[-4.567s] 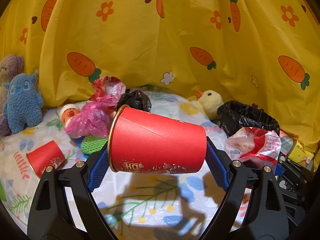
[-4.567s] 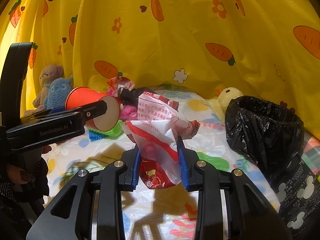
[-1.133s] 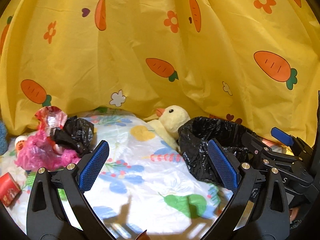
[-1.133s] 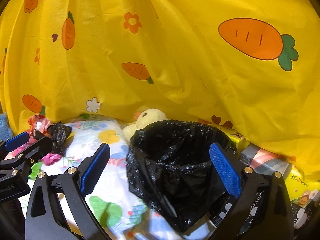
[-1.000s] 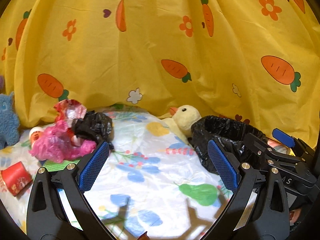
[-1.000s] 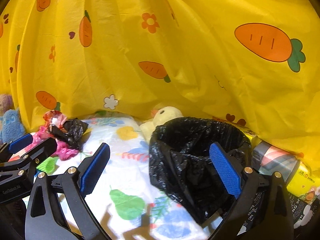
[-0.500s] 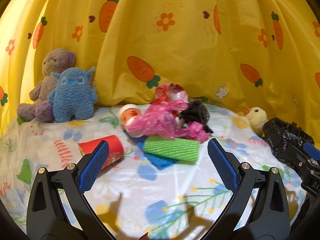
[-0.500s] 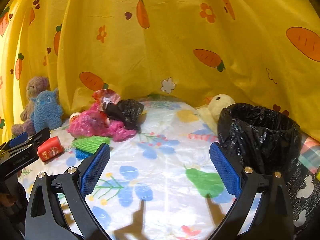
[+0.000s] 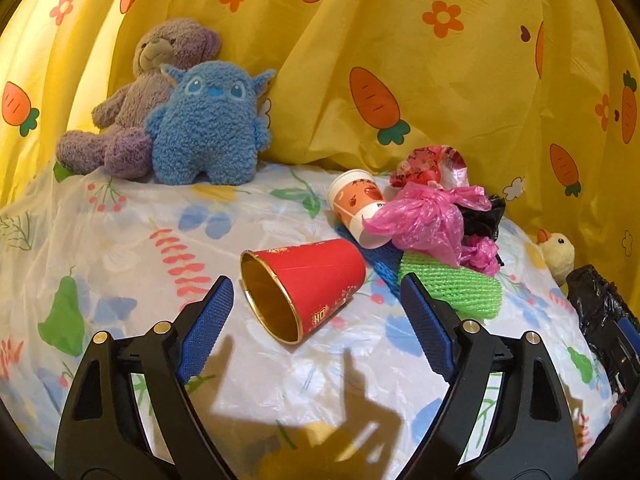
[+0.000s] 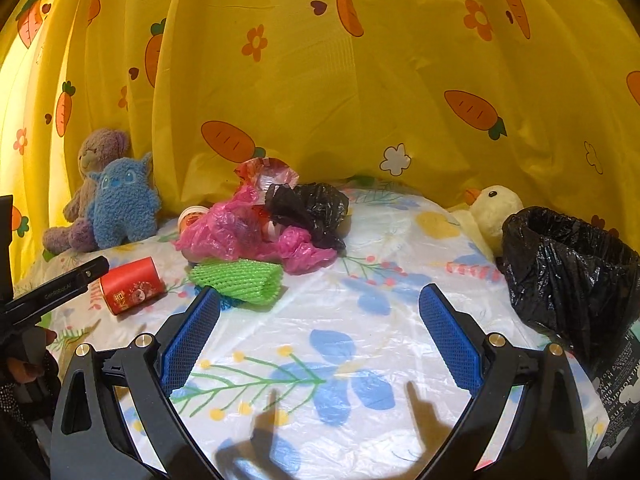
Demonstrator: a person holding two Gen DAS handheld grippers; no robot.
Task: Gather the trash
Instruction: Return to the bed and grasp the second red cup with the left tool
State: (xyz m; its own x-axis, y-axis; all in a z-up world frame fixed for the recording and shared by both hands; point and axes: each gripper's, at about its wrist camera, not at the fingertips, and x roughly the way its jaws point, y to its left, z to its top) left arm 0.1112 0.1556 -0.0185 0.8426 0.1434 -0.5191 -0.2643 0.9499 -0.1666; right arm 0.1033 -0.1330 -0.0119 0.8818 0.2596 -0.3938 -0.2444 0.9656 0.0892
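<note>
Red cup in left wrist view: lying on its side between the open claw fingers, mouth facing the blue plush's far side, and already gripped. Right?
Not gripped. In the left wrist view the left claw is open, its pads clear of the red cup on both sides. The cup does lie on its side on the floral sheet.

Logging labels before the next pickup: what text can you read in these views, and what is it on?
"SUPPORTING" and "Abk H", partly cut off: white print on the black packaging beside the bin bag.
Gold characters on the red cup: too stylised to read.
Grey lettering on the left tongs' arm, seen in the right wrist view: too blurred.
Red snack wrapper print: too small.
</note>
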